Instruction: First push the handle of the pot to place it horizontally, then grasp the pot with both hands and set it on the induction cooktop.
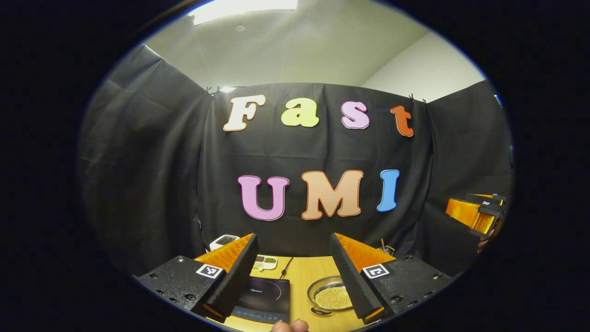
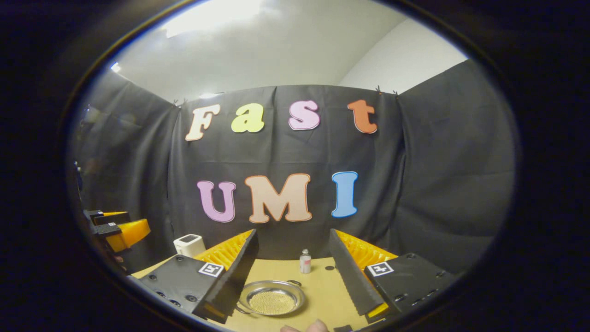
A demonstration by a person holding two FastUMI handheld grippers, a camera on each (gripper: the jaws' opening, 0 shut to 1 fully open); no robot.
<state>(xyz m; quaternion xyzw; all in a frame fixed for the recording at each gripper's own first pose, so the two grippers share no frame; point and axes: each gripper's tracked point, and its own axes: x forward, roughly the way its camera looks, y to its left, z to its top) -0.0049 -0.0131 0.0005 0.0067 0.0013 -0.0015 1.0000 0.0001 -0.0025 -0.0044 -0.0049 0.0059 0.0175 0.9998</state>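
- Steel-coloured and shallow, the pot [image 2: 273, 299] sat on the wooden desk [image 2: 318, 286] with small pale beads inside, well short of the back edge.
- Its handles were small loops at the rim; which way their axis ran could not be told for certain.
- The left gripper [image 1: 293, 272] was held above the desk with its jaws spread wide and nothing between them; the pot lay below and ahead, toward its right finger.
- The right gripper [image 2: 292, 272] was likewise wide apart and empty, the pot below and toward its left finger.
- So the pot lay between the two, seemingly a little nearer the right one.
- The black cooktop [image 1: 265, 299] lay just beside the pot, on the left gripper's side.
- A small bottle [image 2: 305, 261] stood nearer the back edge.
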